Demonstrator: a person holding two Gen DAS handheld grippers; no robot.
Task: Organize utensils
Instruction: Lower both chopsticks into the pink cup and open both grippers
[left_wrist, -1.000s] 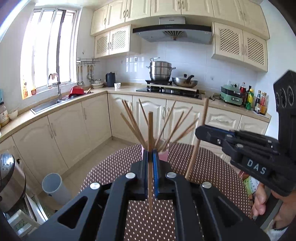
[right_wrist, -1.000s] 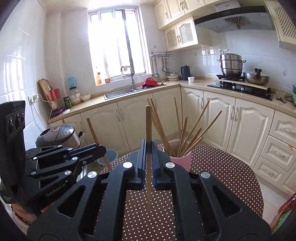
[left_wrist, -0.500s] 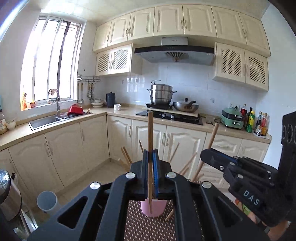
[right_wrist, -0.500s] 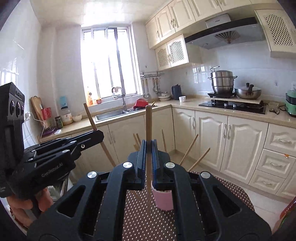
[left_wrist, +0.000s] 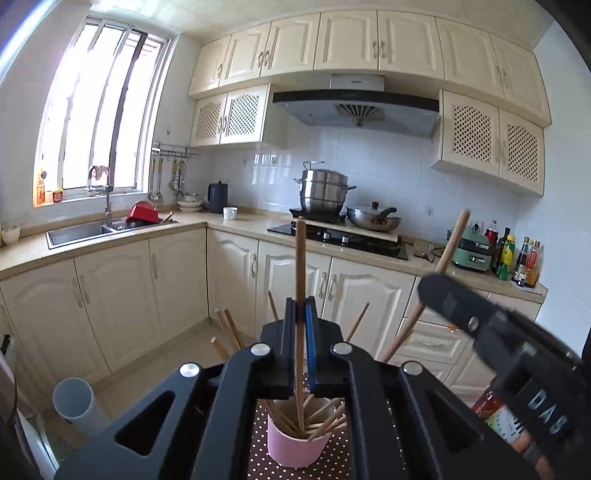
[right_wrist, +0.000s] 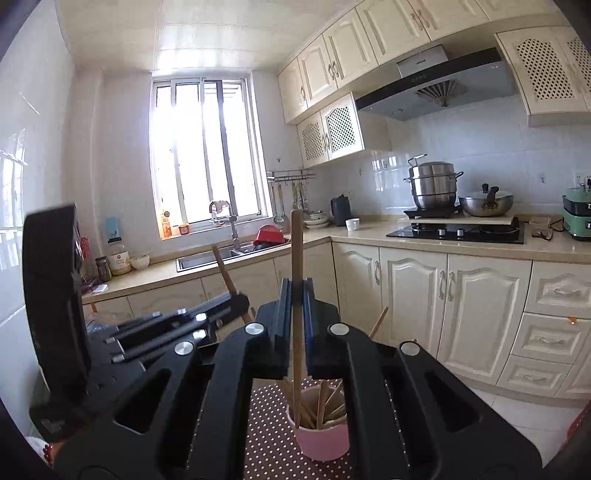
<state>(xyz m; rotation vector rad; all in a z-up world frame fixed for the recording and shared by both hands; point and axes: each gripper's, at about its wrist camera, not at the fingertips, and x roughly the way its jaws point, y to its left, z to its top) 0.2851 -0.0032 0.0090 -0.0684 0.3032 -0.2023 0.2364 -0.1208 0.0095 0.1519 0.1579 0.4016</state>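
My left gripper (left_wrist: 301, 308) is shut on an upright wooden chopstick (left_wrist: 300, 258). The stick's lower end lines up with the mouth of a pink cup (left_wrist: 295, 448), which holds several chopsticks. My right gripper (right_wrist: 296, 291) is shut on another upright chopstick (right_wrist: 296, 251) above the same pink cup (right_wrist: 323, 441). Each gripper shows in the other's view: the right gripper (left_wrist: 434, 286) with its slanted stick (left_wrist: 452, 243), and the left gripper (right_wrist: 238, 299) with its slanted stick (right_wrist: 221, 264). The cup stands on a brown dotted tablecloth (right_wrist: 267, 421).
Cream kitchen cabinets (left_wrist: 177, 280) run behind the table, with a sink (left_wrist: 77, 232) on the left and a hob with pots (left_wrist: 332, 229). A grey bin (left_wrist: 74, 400) stands on the floor at left. A labelled bottle (left_wrist: 496, 419) is near the table's right side.
Both grippers have lifted and drawn back with their chopsticks. The pink cup has dropped from the middle of each view to below the jaws, and the two grippers stand closer together.
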